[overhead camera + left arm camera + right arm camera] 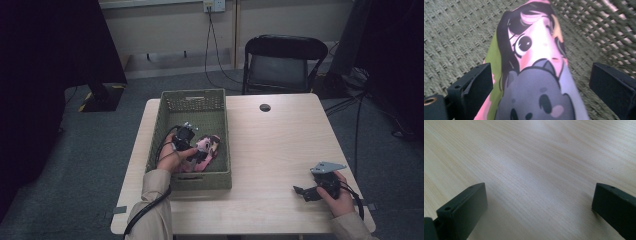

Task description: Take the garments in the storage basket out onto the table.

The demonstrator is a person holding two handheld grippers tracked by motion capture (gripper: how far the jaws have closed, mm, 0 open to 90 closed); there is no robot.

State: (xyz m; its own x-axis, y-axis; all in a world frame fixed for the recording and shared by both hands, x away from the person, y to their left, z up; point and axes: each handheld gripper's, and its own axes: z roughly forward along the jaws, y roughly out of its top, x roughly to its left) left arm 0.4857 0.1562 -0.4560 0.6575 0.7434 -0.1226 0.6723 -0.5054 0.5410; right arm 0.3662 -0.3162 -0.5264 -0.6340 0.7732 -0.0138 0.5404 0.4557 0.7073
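A soft pink item (pixel 209 146) printed with a cartoon face lies in the front part of the green woven basket (pixel 192 94). My left gripper (pixel 199 154) reaches into the basket and stands open, one jaw on each side of the item. In the left gripper view the pink item (pixel 534 65) runs up between the two black jaws of the gripper (pixel 541 80), its left edge close against the left jaw. My right gripper (pixel 303 192) rests low over the table's front right corner. Its jaws are open over bare wood in the right gripper view (pixel 540 202).
The basket stands on the left half of the light wooden table (pixel 280 145). A round cable hole (pixel 265 107) is near the table's far edge. A black folding chair (pixel 282 60) stands behind the table, and cables run along the floor.
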